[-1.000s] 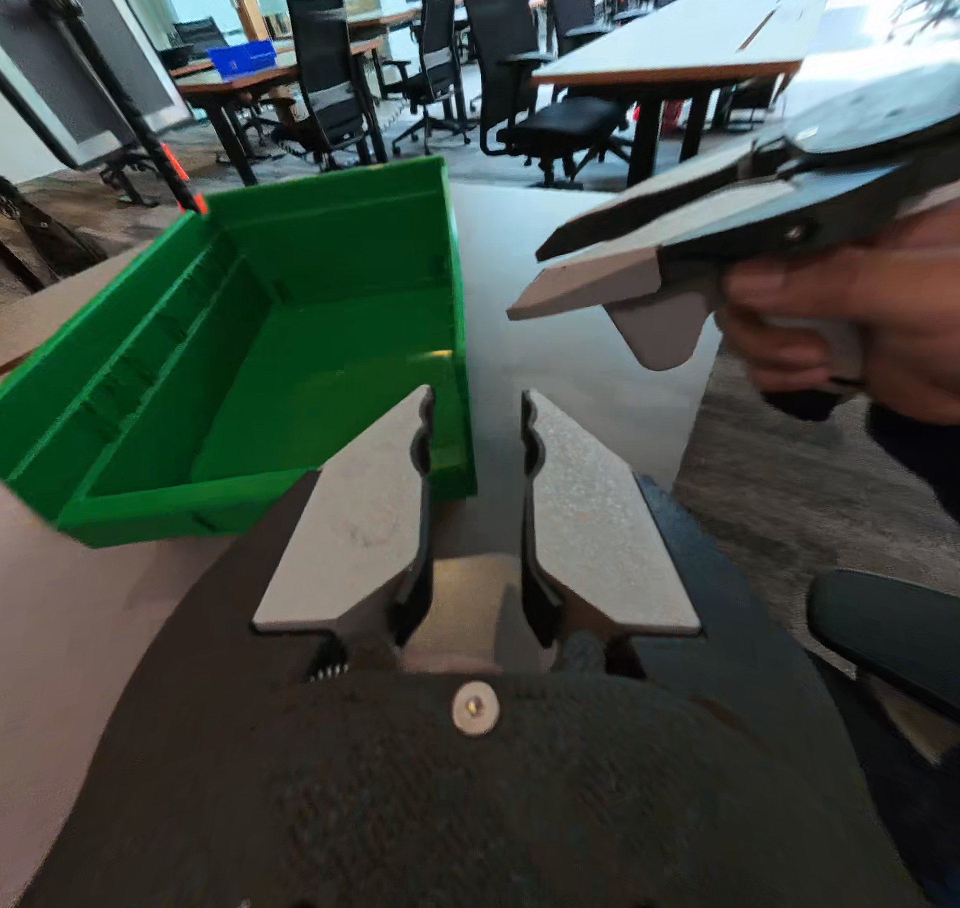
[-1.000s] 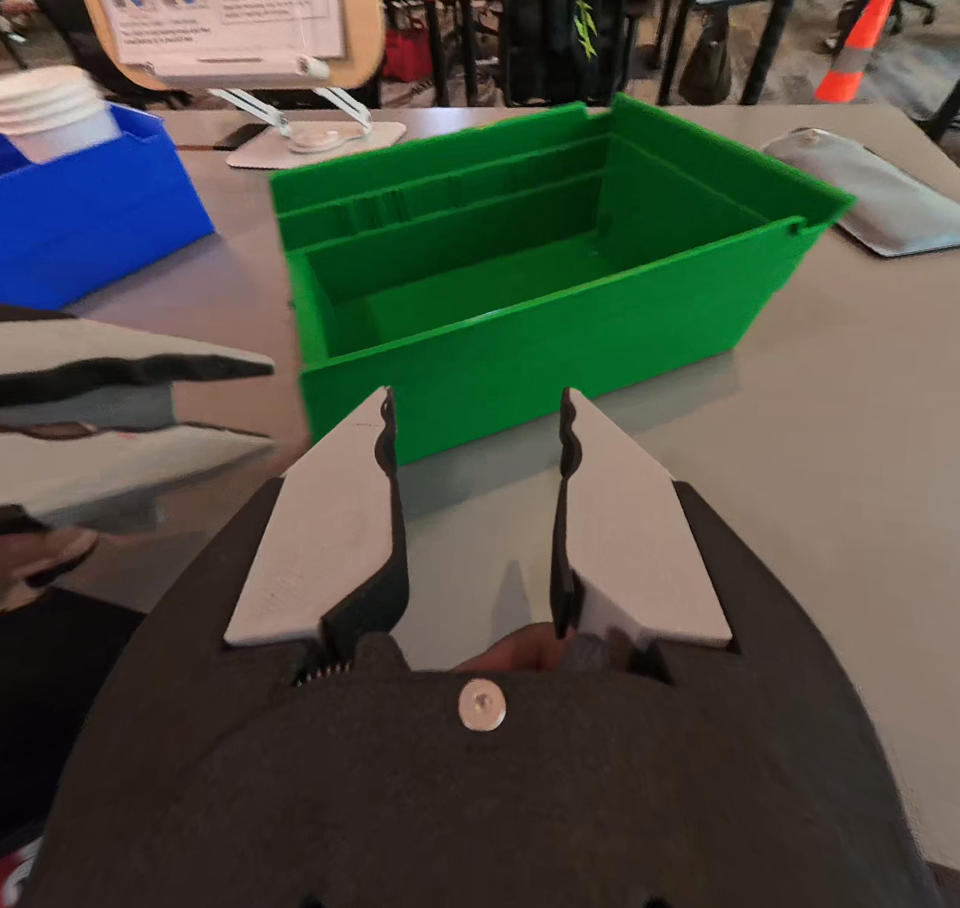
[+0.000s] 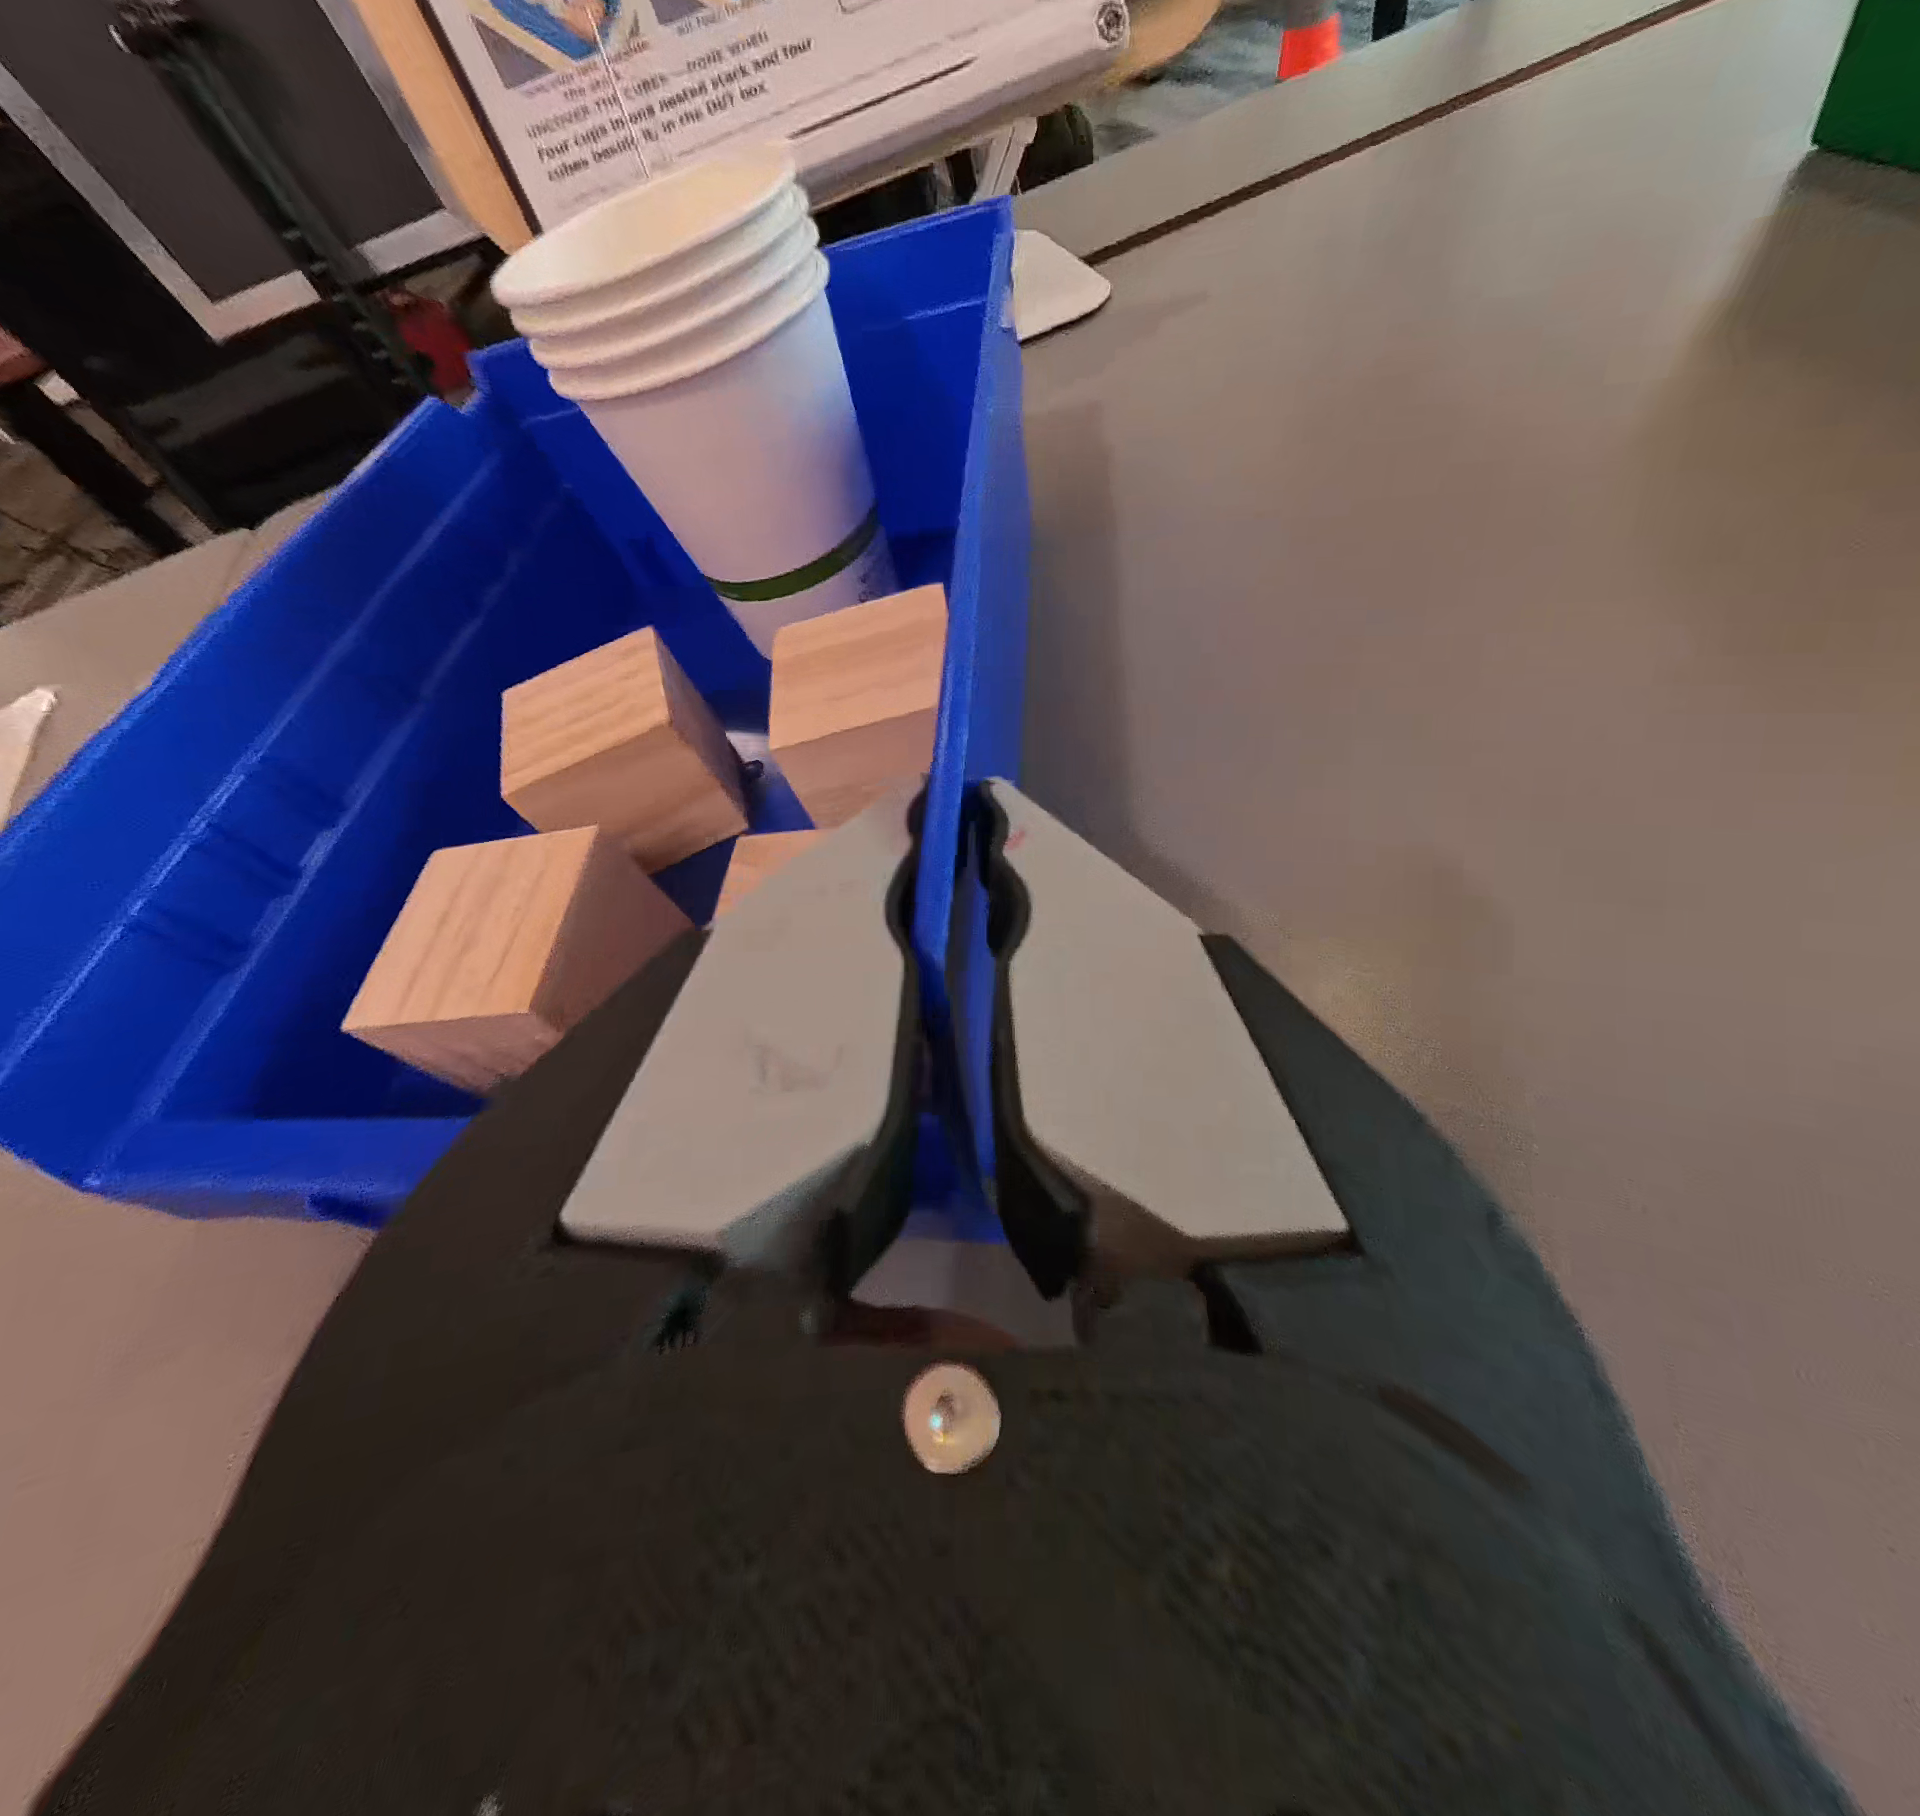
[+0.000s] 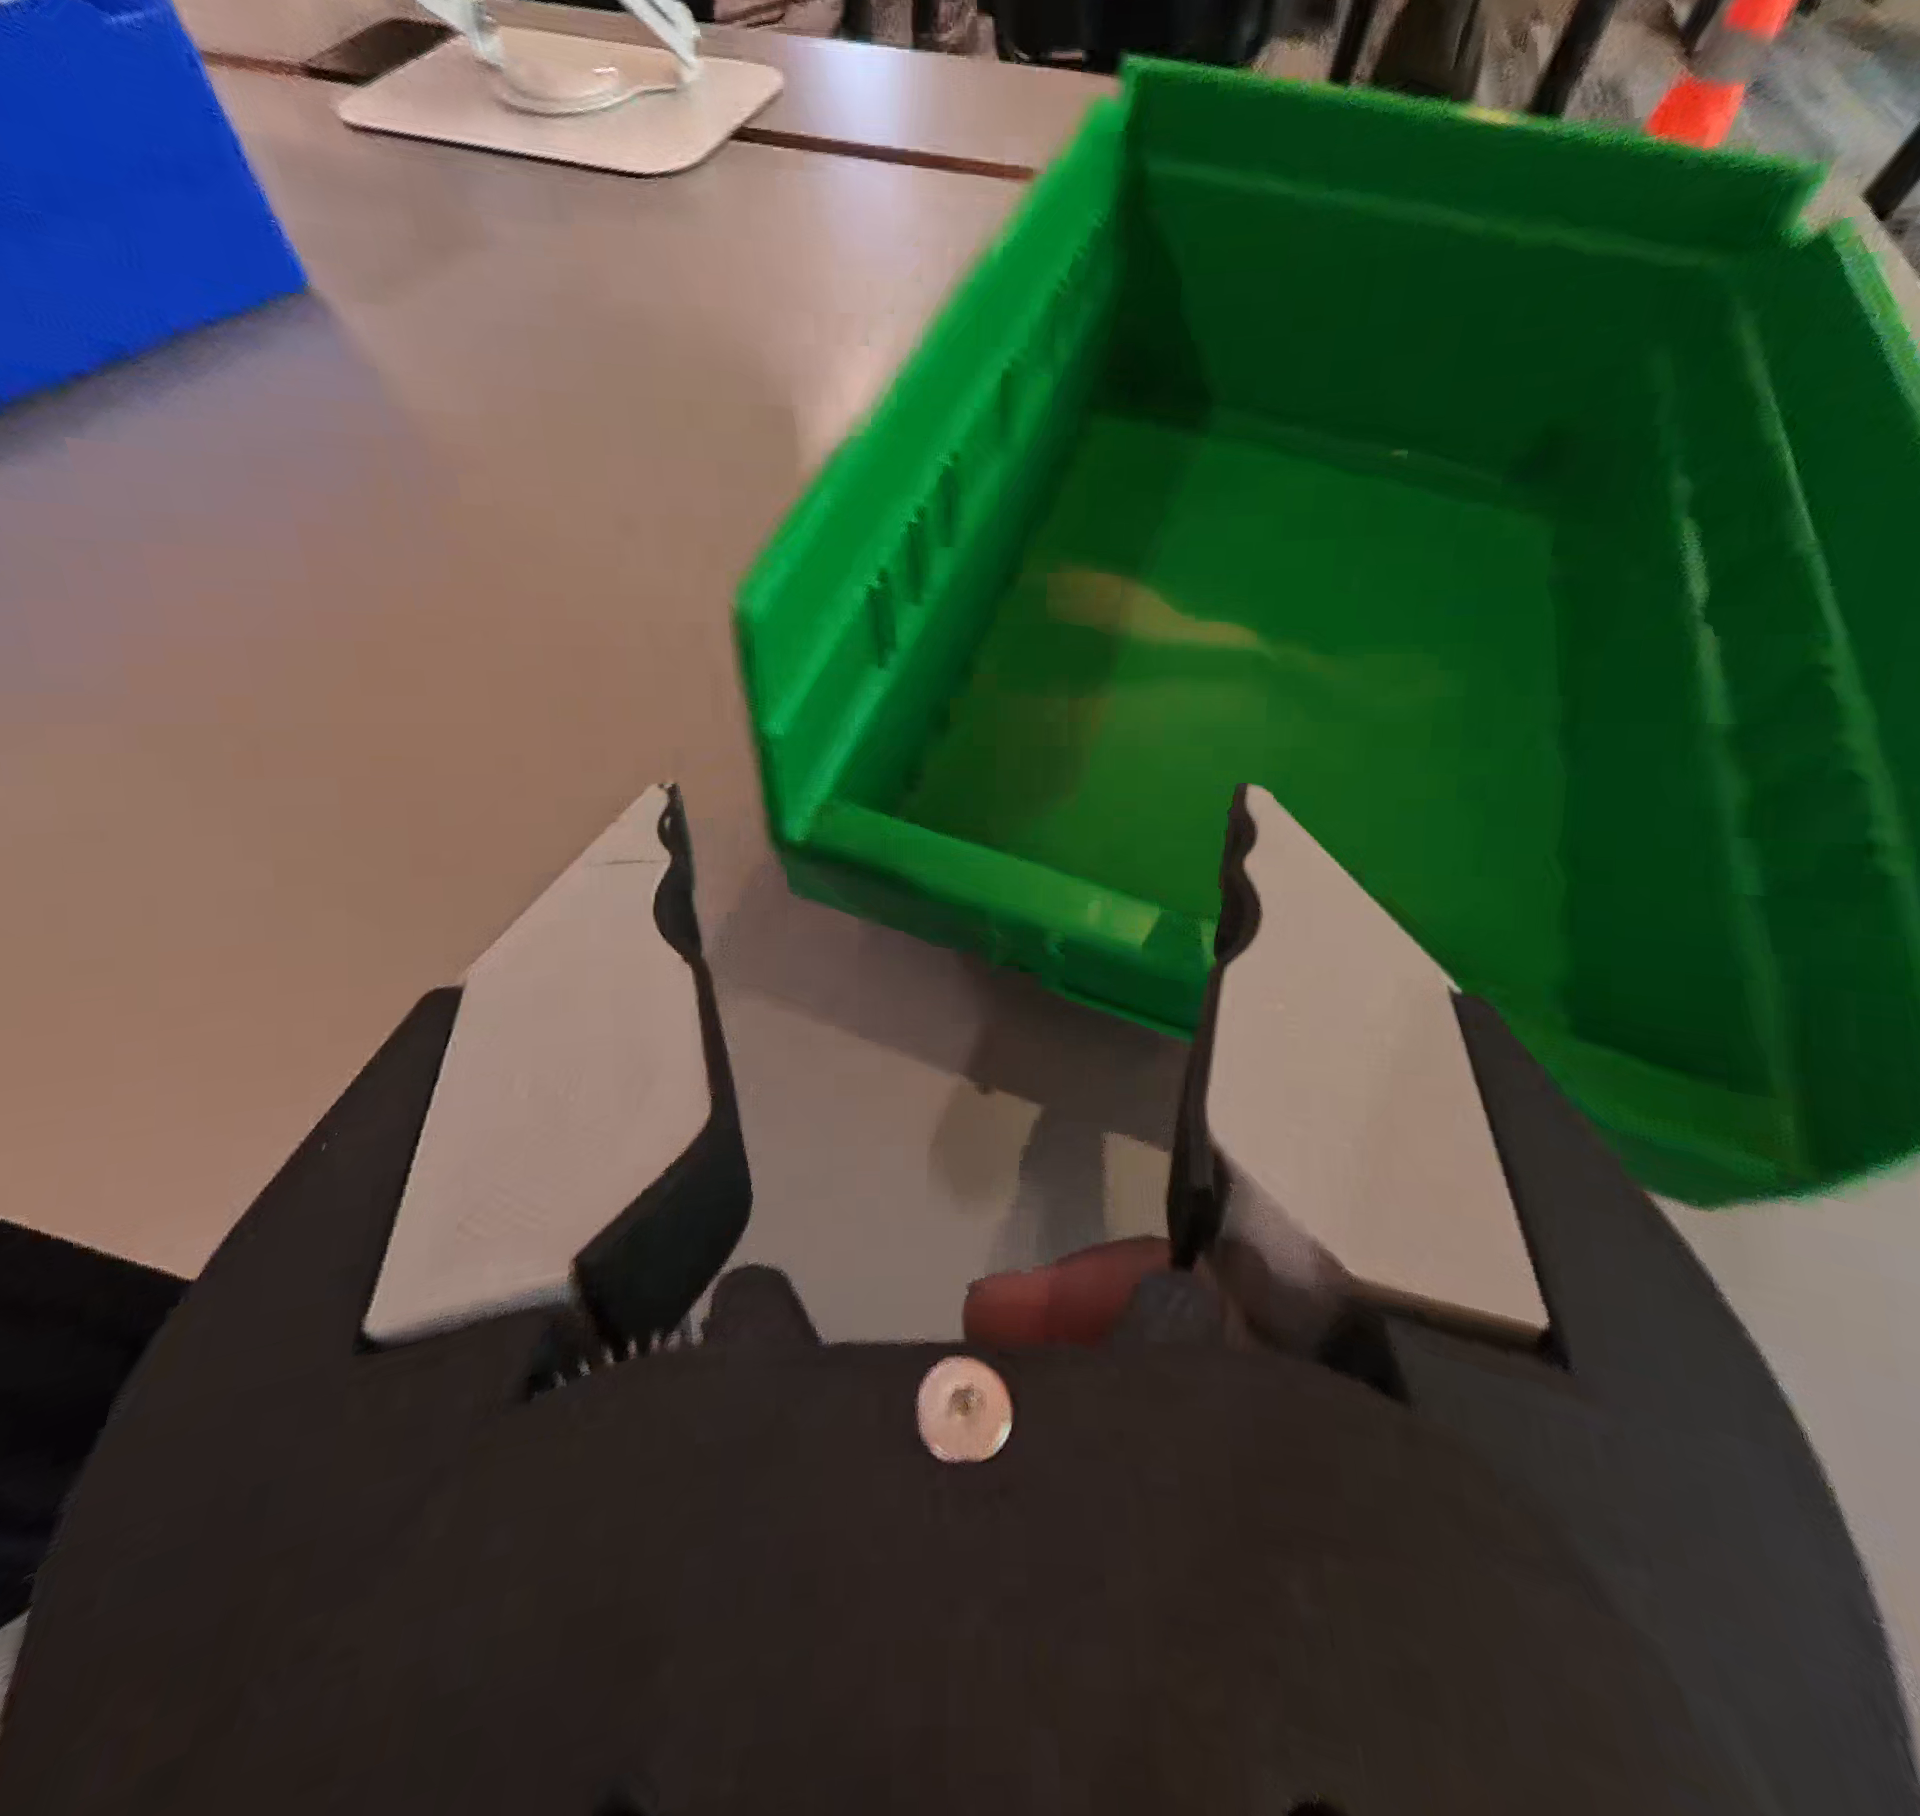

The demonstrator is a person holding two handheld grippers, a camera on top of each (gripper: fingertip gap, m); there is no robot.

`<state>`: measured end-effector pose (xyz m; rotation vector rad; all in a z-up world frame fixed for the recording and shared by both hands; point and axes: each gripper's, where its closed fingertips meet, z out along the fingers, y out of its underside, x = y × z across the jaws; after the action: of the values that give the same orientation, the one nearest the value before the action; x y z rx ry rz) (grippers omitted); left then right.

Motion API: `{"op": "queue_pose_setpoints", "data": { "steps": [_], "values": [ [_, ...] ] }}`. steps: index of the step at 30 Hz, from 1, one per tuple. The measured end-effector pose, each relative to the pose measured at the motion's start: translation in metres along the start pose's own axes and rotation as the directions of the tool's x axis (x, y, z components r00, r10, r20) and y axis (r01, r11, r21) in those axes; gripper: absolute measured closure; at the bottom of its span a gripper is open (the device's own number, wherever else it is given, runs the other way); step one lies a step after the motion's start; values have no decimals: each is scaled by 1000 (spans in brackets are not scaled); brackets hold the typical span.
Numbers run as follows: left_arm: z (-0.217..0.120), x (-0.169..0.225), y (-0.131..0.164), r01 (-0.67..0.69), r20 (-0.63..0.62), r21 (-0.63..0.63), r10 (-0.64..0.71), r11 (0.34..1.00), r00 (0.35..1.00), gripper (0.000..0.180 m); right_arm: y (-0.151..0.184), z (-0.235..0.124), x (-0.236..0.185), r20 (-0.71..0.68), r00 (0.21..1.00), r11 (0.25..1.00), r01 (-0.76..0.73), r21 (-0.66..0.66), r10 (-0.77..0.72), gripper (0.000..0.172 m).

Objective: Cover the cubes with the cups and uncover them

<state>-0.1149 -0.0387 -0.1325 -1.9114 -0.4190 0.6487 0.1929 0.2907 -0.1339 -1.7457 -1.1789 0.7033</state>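
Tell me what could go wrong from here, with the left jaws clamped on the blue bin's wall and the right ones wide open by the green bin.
1. Dragging the blue plastic bin by its thin side wall could tip the leaning stack of white paper cups onto the wooden cubes.
2. The left gripper may slip off the wall.
3. The open right gripper hovers over the corner of the empty green plastic bin and could knock it.

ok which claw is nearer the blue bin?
Left. The left claw is clamped on the blue bin's side wall; the right claw hangs open by the green bin, the blue one far off.
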Motion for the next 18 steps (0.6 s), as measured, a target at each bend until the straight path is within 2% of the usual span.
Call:
{"op": "queue_pose_setpoints", "data": {
  "steps": [3,5,6,8,9,11,12,14,16,18],
  "values": [
    [-3,-3,1,39,32,9,-39,999,999,177,-5,17,-16,-42,993,994,108,9,-108,71],
    [-9,-6,2,66,73,16,-67,998,995,177,-6,32,-24,-28,994,994,108,14,-108,77],
    [-11,-9,3,74,96,8,-74,997,993,177,-5,38,-26,-12,996,996,85,16,-84,87],
    [-12,-15,6,92,143,-5,-90,996,986,177,-12,43,-16,-53,995,995,82,49,-80,121],
    [-11,-20,7,93,165,-12,-90,996,982,177,-13,46,-15,-37,997,996,74,48,-72,130],
    [-6,-29,8,97,194,-20,-92,995,977,178,-13,53,-11,-1,999,998,44,37,-44,157],
    [-1,-33,7,93,197,-20,-88,995,976,178,-14,56,-4,-19,999,998,48,39,-47,161],
    [10,-39,5,96,188,-19,-91,995,978,178,-11,64,11,-57,996,997,71,5,-71,158],
    [13,-42,2,129,175,-17,-124,991,977,172,0,63,13,-24,997,995,67,-70,-69,130],
    [-1,-42,-13,157,196,55,-165,986,967,134,-9,44,6,3,999,998,49,-27,-49,121]
  ]
}}
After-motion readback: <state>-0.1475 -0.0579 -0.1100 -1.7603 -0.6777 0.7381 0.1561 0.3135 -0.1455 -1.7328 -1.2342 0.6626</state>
